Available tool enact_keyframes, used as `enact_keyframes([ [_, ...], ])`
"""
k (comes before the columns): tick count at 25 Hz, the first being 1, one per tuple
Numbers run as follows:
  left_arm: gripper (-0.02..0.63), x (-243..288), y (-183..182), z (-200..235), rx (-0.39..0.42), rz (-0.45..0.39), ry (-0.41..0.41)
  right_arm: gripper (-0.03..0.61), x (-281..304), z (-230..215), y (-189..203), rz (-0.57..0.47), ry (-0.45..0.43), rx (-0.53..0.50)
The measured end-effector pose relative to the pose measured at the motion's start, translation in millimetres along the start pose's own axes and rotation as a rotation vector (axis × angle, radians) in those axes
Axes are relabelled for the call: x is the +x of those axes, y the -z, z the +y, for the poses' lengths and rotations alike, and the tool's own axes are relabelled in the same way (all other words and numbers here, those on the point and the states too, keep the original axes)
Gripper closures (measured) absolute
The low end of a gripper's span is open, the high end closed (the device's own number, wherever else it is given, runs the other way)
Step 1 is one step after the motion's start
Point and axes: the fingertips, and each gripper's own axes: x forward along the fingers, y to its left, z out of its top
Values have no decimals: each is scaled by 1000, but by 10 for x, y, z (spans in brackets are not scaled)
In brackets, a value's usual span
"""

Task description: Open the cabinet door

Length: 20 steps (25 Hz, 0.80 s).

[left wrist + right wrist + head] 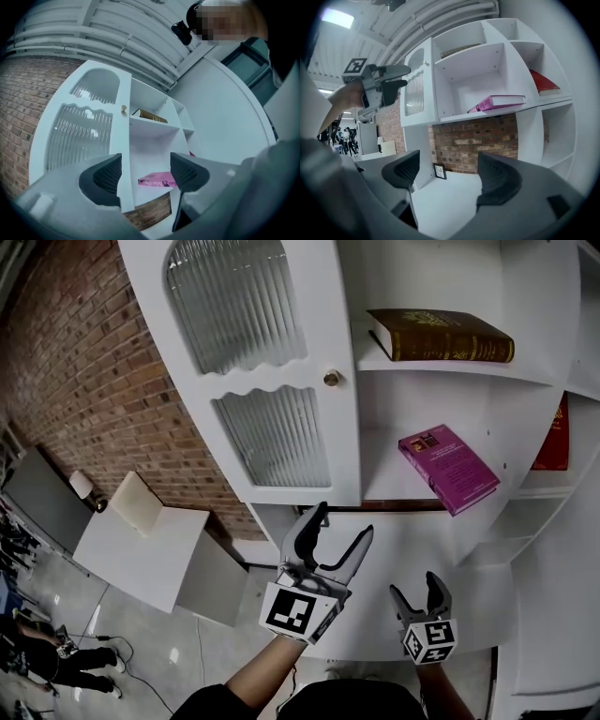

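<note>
Left claw (345, 520) gapes below white cabinet door (253, 371): ribbed glass, brass knob (331, 379).

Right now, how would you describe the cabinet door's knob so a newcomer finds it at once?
Start at the white shelf unit against the brick wall and go to its door with two ribbed glass panes, on the left. The knob sits by the door's right edge, level with the gap between the panes: small, round, brass-coloured, the only non-white part there.
</note>
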Motion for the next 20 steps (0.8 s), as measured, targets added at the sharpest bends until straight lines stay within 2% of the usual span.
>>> enact_keyframes([
  [14, 298, 706, -1046, 468, 152, -185, -47, 196, 179, 196, -97, 5, -79, -30],
  [20, 298, 885, -1300, 550, 144, -230, -57, 196, 241, 214, -140, -1, -87, -31],
])
